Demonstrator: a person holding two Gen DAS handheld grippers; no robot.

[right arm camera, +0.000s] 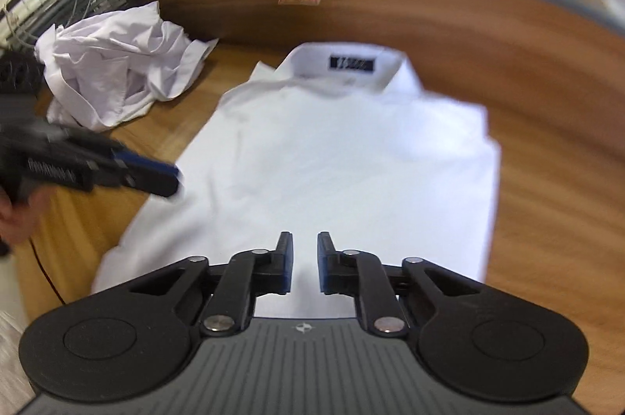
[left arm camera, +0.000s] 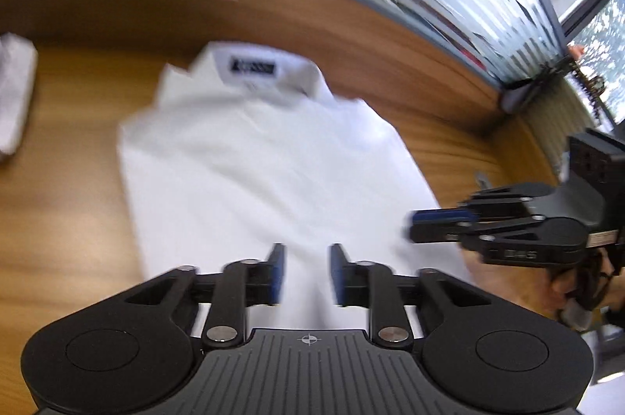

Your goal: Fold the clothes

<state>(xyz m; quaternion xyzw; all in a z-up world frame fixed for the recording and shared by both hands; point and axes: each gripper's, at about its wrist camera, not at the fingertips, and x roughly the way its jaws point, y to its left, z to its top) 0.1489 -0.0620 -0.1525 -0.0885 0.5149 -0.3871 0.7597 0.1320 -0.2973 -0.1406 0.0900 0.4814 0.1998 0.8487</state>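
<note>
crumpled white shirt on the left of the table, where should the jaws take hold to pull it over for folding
Take the crumpled shirt by one of the raised ridges of cloth along its near edge, coming from the near side with the left gripper, which is closest. The heap stands in loose folds off the table, so a ridge gives the jaws something to pinch, probably without scraping wood. The folded shirt lies clear.

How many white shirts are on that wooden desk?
2. A folded shirt lies flat mid-desk, collar toward the far wall; a crumpled shirt sits heaped at the far left. Others may lie out of view.
</note>
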